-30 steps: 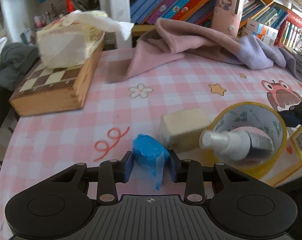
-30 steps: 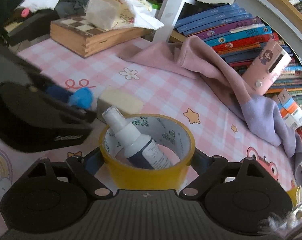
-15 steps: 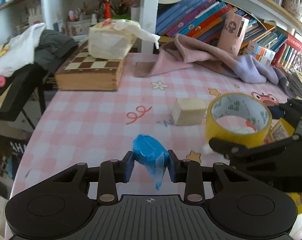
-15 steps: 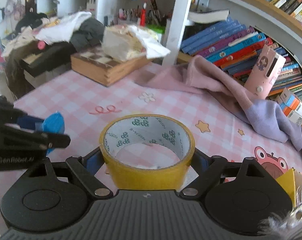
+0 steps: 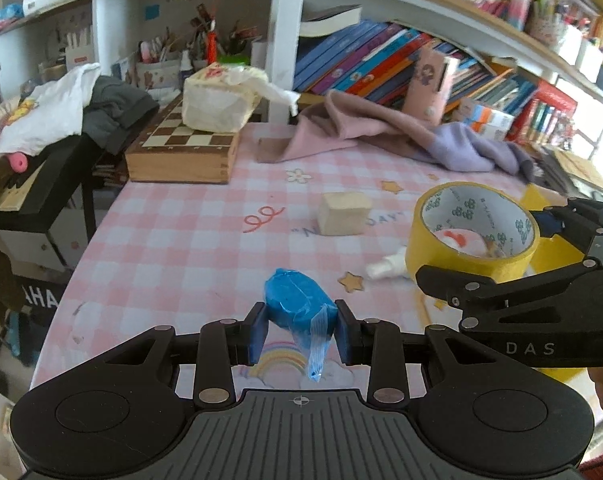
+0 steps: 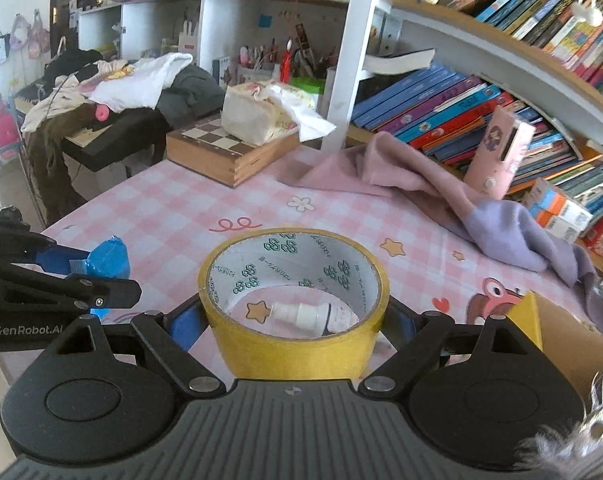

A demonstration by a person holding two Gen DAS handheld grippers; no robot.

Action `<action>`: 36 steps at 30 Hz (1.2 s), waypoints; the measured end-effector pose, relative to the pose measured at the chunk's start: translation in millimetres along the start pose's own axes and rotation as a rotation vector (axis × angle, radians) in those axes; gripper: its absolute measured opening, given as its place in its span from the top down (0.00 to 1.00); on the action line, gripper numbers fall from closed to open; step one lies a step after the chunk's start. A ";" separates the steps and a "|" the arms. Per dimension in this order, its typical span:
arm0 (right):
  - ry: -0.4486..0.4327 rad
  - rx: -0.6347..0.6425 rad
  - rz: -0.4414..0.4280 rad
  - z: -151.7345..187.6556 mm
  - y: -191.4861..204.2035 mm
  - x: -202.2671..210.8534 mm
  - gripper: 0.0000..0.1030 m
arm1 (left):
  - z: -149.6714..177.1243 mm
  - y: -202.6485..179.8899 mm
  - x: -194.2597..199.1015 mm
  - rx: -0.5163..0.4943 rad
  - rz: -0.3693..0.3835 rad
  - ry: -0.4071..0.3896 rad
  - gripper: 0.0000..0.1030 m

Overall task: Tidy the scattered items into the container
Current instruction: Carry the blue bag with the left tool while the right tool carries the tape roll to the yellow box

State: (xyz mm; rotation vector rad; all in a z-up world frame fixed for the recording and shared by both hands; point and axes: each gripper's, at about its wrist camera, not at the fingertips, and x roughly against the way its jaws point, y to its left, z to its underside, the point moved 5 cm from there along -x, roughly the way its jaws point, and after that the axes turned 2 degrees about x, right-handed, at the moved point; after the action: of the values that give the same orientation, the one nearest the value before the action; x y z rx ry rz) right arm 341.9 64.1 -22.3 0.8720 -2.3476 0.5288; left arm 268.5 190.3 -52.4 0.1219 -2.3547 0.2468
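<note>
My left gripper [image 5: 300,330] is shut on a blue plastic-wrapped lump [image 5: 297,306] and holds it above the pink checked tablecloth [image 5: 189,248]. To its right, my right gripper [image 6: 293,318] is shut on a wide yellow tape roll [image 6: 293,344], also lifted off the table. A white spray bottle [image 6: 305,314] lies on the cloth and shows through the roll's hole. A beige block [image 5: 343,214] sits farther back. An open yellow cardboard box [image 6: 561,340] stands at the right edge, mostly cut off.
A wooden chess box [image 5: 181,152] with a tissue pack [image 5: 217,104] on top stands at the back left. A pink and lilac cloth [image 5: 381,132] lies along the bookshelf [image 5: 401,60]. Clothes are piled on a black stand [image 5: 53,120] left of the table.
Both grippers have risen and drawn back from the table with their loads. The tape roll has come up off the spray bottle, which stays lying on the cloth.
</note>
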 end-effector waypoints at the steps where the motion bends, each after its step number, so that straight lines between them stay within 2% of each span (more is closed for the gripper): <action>1: -0.005 -0.003 0.004 1.5 0.7 6.6 0.14 | 2.0 -2.3 5.3 -0.003 0.008 -0.004 0.68; 10: -0.039 -0.042 0.028 26.3 11.2 73.9 0.14 | 26.1 -19.6 57.4 -0.029 0.085 -0.044 0.68; 18: -0.023 -0.100 0.032 62.5 30.0 129.0 0.14 | 53.2 -33.6 112.5 -0.049 0.134 -0.100 0.68; 25: -0.003 -0.155 0.000 93.1 52.0 168.2 0.14 | 89.4 -40.5 159.7 -0.029 0.160 -0.116 0.68; 30: 0.020 -0.212 -0.018 113.2 59.0 191.4 0.14 | 112.0 -44.5 177.5 -0.008 0.184 -0.107 0.68; 36: 0.047 -0.283 0.014 133.1 50.3 214.0 0.14 | 122.9 -58.8 186.8 -0.013 0.235 -0.112 0.68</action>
State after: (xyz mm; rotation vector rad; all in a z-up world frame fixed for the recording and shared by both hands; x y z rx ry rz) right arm 124.2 -69.9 4.4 0.7038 -2.3141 0.2122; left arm 60.9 103.9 1.0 -0.1520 -2.4815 0.3456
